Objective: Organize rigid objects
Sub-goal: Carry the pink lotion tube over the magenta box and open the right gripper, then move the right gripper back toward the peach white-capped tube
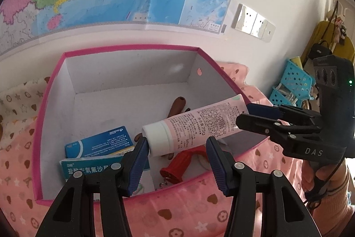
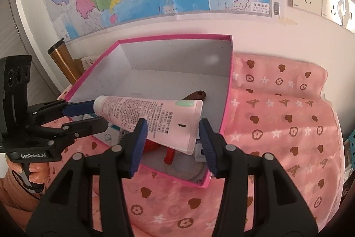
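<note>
Both grippers, left (image 1: pixel 177 161) and right (image 2: pixel 173 143), clamp one pink tube (image 1: pixel 195 128) at opposite ends; its long axis slopes across lower centre, above the open box (image 1: pixel 131 48), right gripper on the crimped end.

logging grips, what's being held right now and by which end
A pink tube: the left gripper clamps its white cap end, the right gripper its flat crimped end.
</note>
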